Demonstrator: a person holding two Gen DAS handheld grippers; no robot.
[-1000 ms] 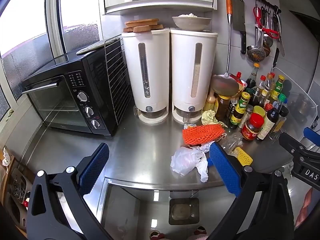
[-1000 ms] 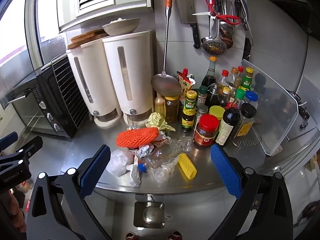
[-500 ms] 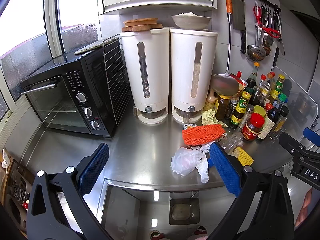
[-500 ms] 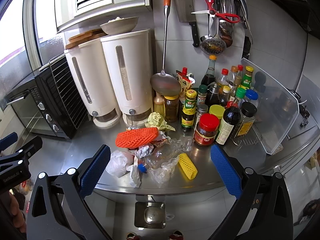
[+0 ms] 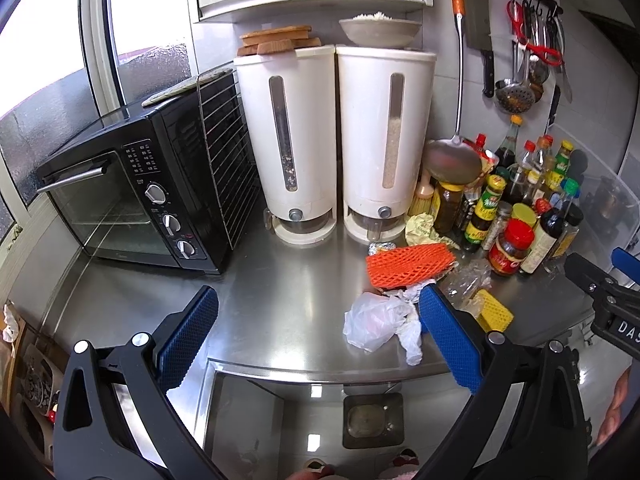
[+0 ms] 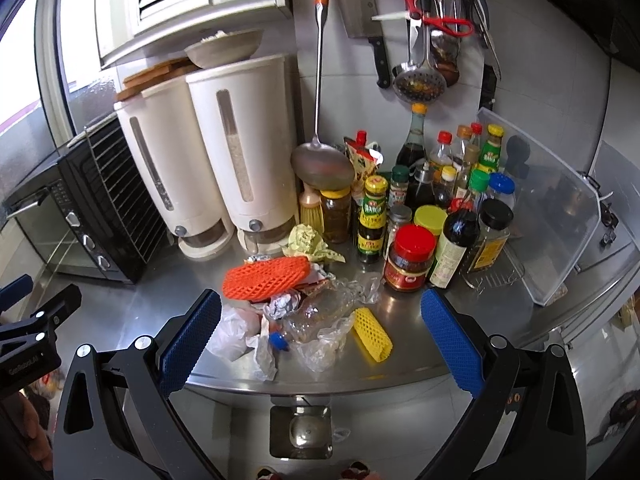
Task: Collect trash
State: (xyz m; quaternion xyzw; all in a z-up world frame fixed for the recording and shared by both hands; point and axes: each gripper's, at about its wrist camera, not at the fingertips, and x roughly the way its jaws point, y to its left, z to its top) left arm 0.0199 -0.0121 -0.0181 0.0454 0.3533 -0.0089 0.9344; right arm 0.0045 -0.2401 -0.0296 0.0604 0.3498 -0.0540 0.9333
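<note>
Barely anything shifts: both views creep slightly nearer, left gripper (image 5: 316,336) and right gripper (image 6: 320,338) both gape wide, empty, while the trash pile (image 6: 296,304) waits untouched near the counter's (image 5: 280,280) front edge, approach only beginning

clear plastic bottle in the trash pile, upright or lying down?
Lying down: the clear plastic bottle rests on its side on the steel counter, blue cap toward the edge.

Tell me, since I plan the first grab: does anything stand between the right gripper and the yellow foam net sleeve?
Nothing visible does. The right gripper hangs open before the steel counter, and the yellow foam net sleeve lies near its front edge, beside the clear crumpled plastic.
</note>
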